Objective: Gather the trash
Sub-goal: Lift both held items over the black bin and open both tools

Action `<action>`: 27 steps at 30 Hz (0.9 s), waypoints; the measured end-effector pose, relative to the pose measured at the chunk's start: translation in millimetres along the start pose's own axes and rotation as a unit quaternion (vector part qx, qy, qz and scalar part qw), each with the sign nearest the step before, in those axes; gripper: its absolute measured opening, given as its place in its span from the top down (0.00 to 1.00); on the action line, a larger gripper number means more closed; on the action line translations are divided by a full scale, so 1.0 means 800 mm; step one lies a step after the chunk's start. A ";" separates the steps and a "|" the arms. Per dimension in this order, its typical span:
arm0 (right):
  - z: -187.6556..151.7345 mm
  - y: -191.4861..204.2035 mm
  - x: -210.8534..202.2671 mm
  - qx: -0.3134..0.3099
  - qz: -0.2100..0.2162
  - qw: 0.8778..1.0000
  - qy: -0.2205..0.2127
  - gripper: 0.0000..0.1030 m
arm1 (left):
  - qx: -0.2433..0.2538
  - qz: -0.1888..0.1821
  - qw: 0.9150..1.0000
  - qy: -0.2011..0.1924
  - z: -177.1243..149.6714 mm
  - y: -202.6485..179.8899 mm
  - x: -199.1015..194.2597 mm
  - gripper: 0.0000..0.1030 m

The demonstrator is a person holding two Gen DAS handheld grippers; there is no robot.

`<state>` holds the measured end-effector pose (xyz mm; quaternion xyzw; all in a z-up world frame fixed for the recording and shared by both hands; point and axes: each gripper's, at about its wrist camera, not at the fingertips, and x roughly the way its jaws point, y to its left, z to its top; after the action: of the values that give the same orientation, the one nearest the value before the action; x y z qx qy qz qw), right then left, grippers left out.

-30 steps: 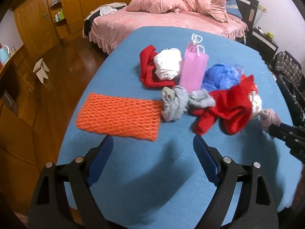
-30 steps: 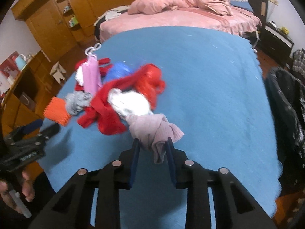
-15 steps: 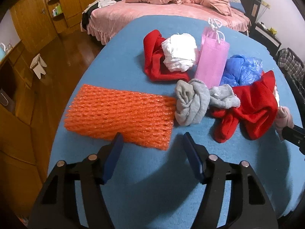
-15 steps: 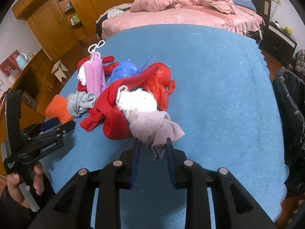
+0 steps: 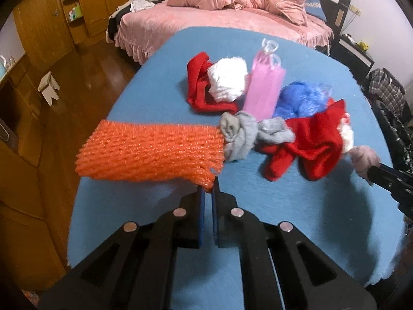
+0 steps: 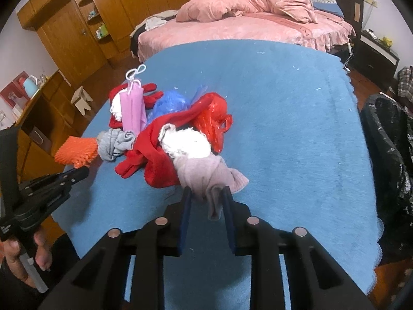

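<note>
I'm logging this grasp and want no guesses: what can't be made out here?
- Left wrist view: the orange foam net sleeve hides the left tool tips.
- Right wrist view: the mauve knitted sock covers the right tool contact.
- Right wrist view: black plastic bag, cut by the edge; contents unseen.

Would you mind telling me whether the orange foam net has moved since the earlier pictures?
Yes. The left gripper has shut on the orange foam net and lifted its near corner off the blue tablecloth, toward the grey sock.

Two close, bedward views over table [image 5: 160, 59]
</note>
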<state>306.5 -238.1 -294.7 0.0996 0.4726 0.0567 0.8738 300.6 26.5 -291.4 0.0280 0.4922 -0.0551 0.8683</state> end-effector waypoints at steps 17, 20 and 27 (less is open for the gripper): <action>-0.013 -0.010 -0.026 0.015 0.013 1.000 -0.014 1.00 | 0.026 -0.019 0.999 -0.025 -0.016 -0.041 -0.069 0.96; -0.012 -0.006 -0.021 0.012 0.012 1.000 -0.012 0.67 | 0.030 -0.021 0.999 -0.019 -0.021 -0.045 -0.062 0.96; -0.005 -0.003 -0.003 0.009 0.007 1.000 -0.013 0.65 | 0.047 -0.031 0.998 -0.014 -0.025 -0.058 -0.051 0.96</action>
<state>301.6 -240.2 -295.7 0.1115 0.4609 0.0571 0.8786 257.1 -14.4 -266.3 0.0525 0.4775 -0.1052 0.8707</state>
